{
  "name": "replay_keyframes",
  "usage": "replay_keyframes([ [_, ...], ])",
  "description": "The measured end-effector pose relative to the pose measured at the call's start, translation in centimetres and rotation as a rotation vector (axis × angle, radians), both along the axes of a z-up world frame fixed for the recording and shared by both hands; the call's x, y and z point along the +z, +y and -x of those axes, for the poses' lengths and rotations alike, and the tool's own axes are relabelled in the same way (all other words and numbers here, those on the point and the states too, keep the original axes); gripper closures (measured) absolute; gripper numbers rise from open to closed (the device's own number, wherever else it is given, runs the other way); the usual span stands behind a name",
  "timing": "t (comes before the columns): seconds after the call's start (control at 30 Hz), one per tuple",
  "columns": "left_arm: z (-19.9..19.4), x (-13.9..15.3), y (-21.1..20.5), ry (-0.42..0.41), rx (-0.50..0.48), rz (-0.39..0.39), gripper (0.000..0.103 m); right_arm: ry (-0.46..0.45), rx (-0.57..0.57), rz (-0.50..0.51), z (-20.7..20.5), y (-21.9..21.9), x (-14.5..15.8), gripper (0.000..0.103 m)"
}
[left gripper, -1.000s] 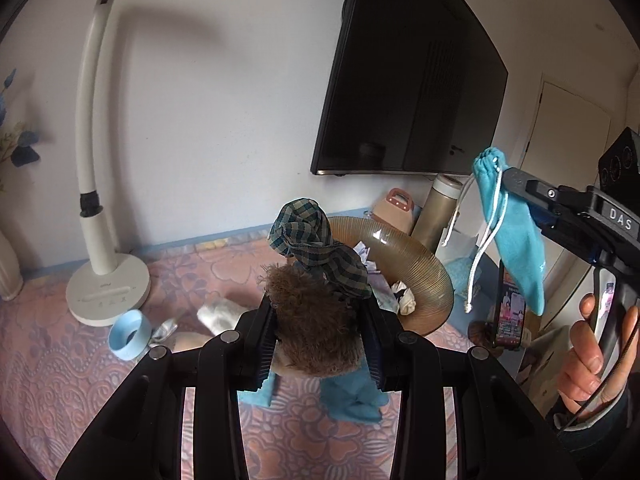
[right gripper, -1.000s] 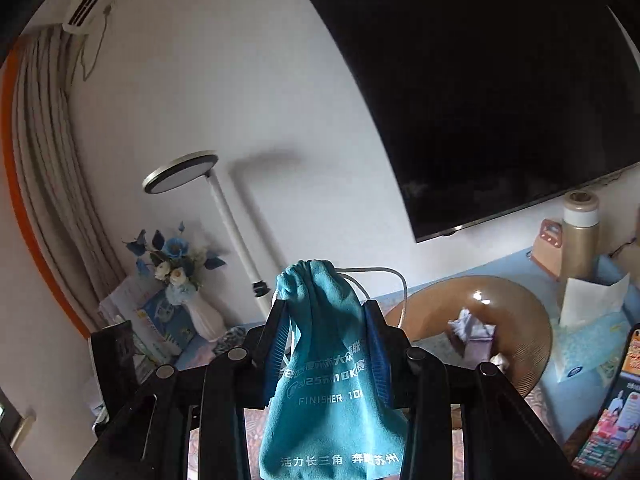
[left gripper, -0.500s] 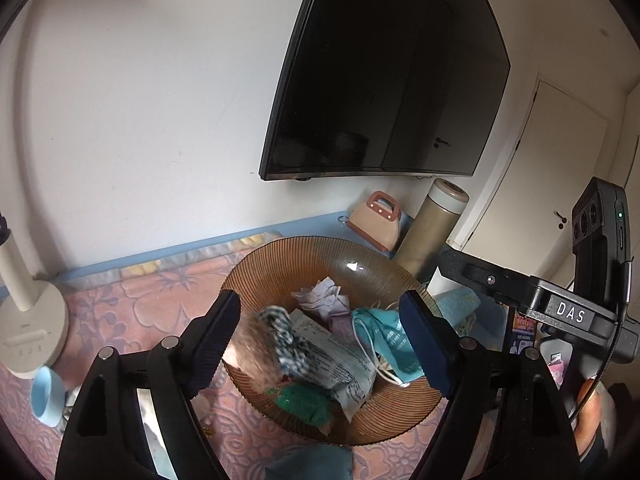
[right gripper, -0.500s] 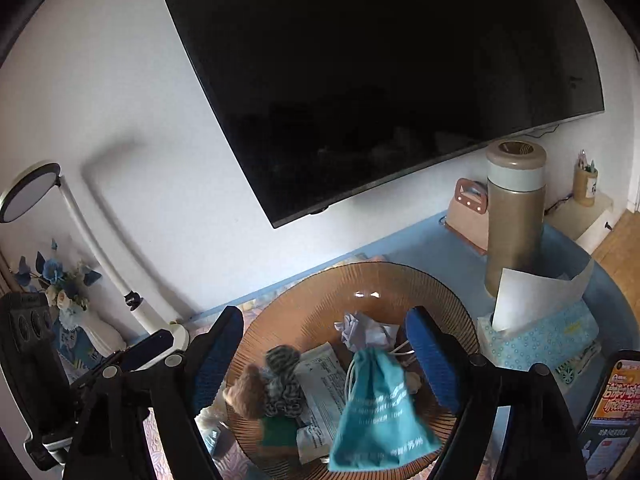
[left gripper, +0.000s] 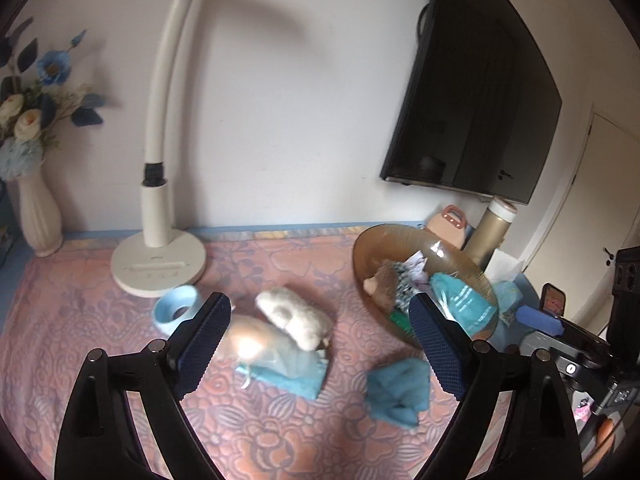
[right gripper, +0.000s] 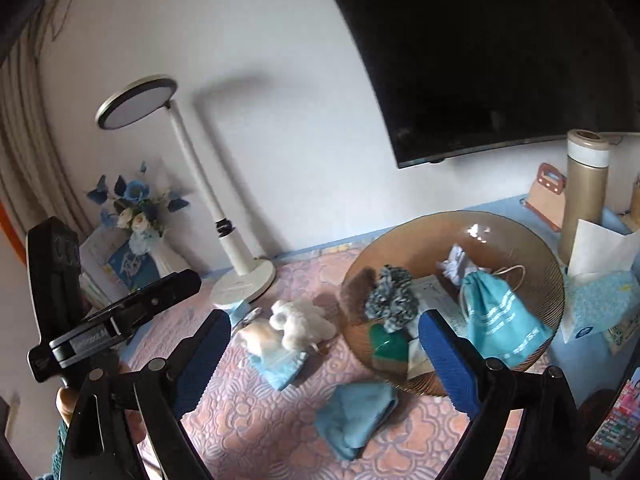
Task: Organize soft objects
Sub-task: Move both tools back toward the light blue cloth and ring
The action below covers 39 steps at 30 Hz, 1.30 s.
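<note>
Both claws are spread wide with nothing between the pads, left claw (left gripper: 320, 344) and right claw (right gripper: 324, 358) hovering over the pink patterned bench (right gripper: 256, 432). Nearest is a folded blue cloth (right gripper: 354, 414), then a white plush (right gripper: 298, 322) on a light-blue pouch (right gripper: 278, 364). Further back, the amber bowl (right gripper: 500, 228) holds a teal drawstring bag (right gripper: 498, 320) with white print, too blurry to read.
</note>
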<state>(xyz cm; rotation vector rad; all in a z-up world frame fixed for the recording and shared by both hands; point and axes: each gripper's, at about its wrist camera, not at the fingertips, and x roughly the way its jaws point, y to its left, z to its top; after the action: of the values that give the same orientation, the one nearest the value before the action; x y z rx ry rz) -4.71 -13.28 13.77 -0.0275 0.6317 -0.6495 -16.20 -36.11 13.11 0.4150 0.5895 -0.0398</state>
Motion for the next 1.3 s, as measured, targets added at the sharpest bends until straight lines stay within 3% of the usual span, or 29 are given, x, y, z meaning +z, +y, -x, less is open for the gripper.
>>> replay_keyframes([
  [0.1, 0.3, -3.9, 2.3, 0.025, 0.089, -0.077, 0.013, 0.01, 0.071, 0.04, 1.0, 3.8, -1.9, 0.0],
  [0.23, 0.2, -8.9, 3.6, 0.028, 0.185, -0.235, 0.013, 0.114, 0.093, 0.13, 0.7, 7.1, -6.3, 0.0],
  [0.37, -0.1, -11.2, 4.0, 0.05, 0.175, -0.27, 0.013, 0.205, 0.045, 0.315, -0.3, 8.5, -10.0, 0.0],
  [0.43, -0.4, -11.9, 4.0, 0.068, 0.167, -0.27, 0.013, 0.244, 0.022, 0.343, -0.7, 8.2, -11.5, 0.0],
  [0.53, -0.7, -12.4, 3.9, 0.083, 0.155, -0.283, 0.013, 0.28, 0.015, 0.257, -1.0, 6.6, -12.8, 0.0],
  [0.97, -0.4, -12.7, 3.3, 0.073, 0.165, -0.327, 0.013, 0.275, -0.071, -0.123, -0.1, -0.4, -14.7, 0.0],
  [1.1, -0.5, -12.6, 3.6, 0.078, 0.166, -0.318, 0.013, 0.259, -0.085, -0.165, 0.4, -1.0, -14.7, 0.0],
  [1.3, -0.6, -12.7, 3.7, 0.086, 0.164, -0.318, 0.013, 0.278, -0.081, -0.132, 0.1, -0.5, -14.7, 0.0],
])
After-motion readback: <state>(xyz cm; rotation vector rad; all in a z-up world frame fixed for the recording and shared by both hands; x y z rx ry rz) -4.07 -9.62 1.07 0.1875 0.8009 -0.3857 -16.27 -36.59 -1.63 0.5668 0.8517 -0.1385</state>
